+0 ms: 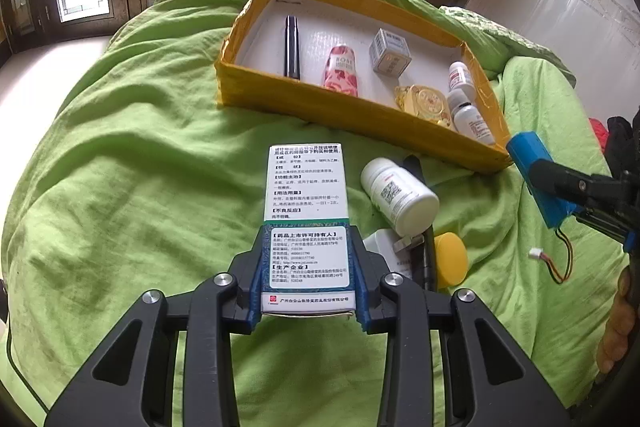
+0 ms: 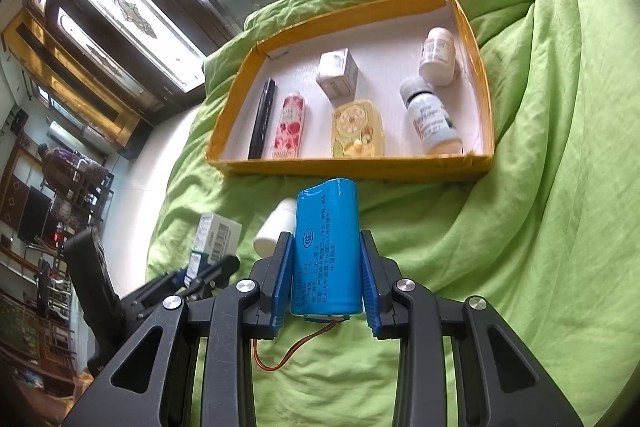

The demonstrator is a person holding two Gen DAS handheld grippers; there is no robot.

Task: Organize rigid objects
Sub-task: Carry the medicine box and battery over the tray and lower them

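Battery pack [image 2: 326, 247], blue, sits squeezed in my right gripper [image 2: 326, 267], low in the frame below the yellow tray [image 2: 352, 169]. My left gripper [image 1: 308, 267] pinches a medicine box [image 1: 305, 211], bottom middle.

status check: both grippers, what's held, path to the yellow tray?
Left gripper shut on medicine box. Right gripper shut on blue battery pack. Yellow tray ahead, part filled. White bottle loose on the green sheet, near the left jaws.
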